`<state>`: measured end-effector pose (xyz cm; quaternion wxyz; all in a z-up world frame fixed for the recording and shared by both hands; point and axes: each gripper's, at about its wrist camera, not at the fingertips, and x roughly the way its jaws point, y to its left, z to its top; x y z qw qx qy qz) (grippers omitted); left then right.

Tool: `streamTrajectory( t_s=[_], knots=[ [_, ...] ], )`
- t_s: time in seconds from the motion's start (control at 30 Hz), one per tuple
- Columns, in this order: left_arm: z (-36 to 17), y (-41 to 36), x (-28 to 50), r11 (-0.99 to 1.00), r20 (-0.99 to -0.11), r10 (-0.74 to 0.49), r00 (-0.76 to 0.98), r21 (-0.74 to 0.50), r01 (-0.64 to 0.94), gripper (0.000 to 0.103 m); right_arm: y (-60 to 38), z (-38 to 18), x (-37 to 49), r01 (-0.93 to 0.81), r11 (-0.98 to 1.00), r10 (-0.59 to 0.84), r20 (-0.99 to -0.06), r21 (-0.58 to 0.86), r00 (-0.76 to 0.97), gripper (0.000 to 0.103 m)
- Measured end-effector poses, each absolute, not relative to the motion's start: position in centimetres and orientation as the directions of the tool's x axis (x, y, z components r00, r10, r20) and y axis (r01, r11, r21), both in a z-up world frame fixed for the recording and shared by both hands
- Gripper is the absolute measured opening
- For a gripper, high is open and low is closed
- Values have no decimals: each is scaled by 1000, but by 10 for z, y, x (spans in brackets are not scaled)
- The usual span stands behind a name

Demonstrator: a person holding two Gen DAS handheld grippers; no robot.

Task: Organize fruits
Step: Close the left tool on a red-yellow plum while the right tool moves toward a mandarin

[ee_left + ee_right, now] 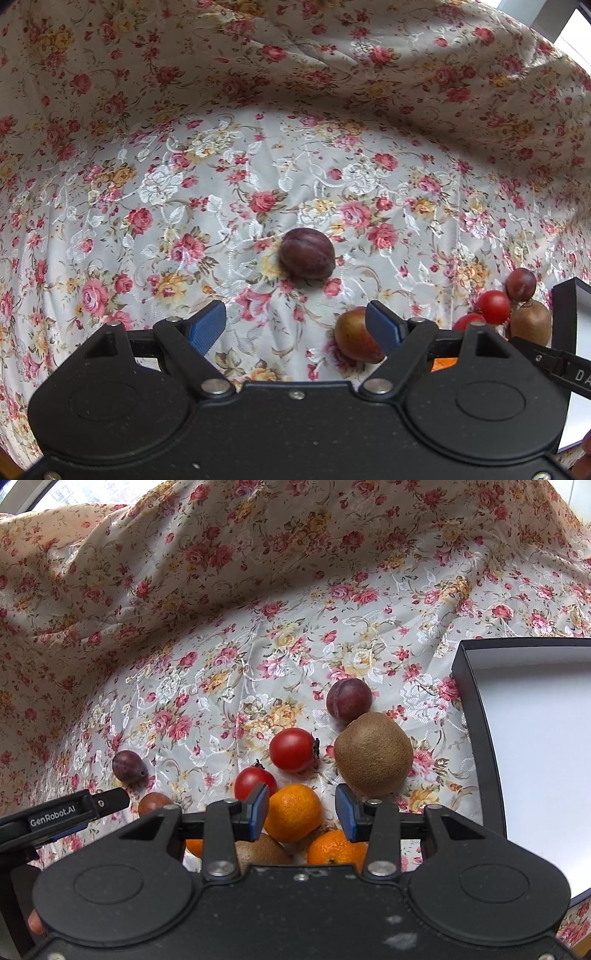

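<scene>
Orange mandarin [292, 812] sits between the right gripper [302, 814]'s half-open, empty jaws; closing comes next, then the box [476, 716] at right.

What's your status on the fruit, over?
Left gripper open, empty, above a plum. Right gripper open over a mandarin, not gripping. Box empty, at right. Nothing blocking.
</scene>
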<state>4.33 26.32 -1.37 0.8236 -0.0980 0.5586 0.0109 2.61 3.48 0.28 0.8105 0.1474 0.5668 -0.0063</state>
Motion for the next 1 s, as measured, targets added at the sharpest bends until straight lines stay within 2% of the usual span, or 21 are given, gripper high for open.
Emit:
streamTrajectory(
  t_s=[0.2, 0.4, 0.47, 0.63, 0.77, 0.83, 1.0],
  knots=[
    [-20, 249, 46, 982, -932, -128, 338, -168, -91, 83, 34, 0, 26, 185, 957, 148, -924, 224, 354, 43],
    [-35, 244, 50, 970, -946, -167, 279, -209, -127, 81, 32, 3, 26, 186, 957, 143, -922, 222, 360, 43],
    [-40, 240, 51, 965, -949, -183, 258, -223, -137, 76, 32, 4, 25, 186, 957, 142, -921, 221, 363, 43],
    [-40, 229, 51, 973, -952, -159, 262, -196, -124, 73, 32, 4, 24, 185, 959, 136, -920, 216, 368, 43],
    [-38, 228, 52, 970, -950, -171, 262, -210, -125, 51, 33, 5, 23, 176, 961, 137, -917, 215, 373, 43],
    [-38, 227, 52, 972, -951, -168, 261, -205, -118, 43, 34, 4, 24, 178, 960, 138, -920, 215, 366, 43],
    [-36, 243, 53, 957, -949, -151, 277, -210, -199, 44, 34, 0, 26, 174, 957, 163, -925, 234, 344, 43]
  ],
)
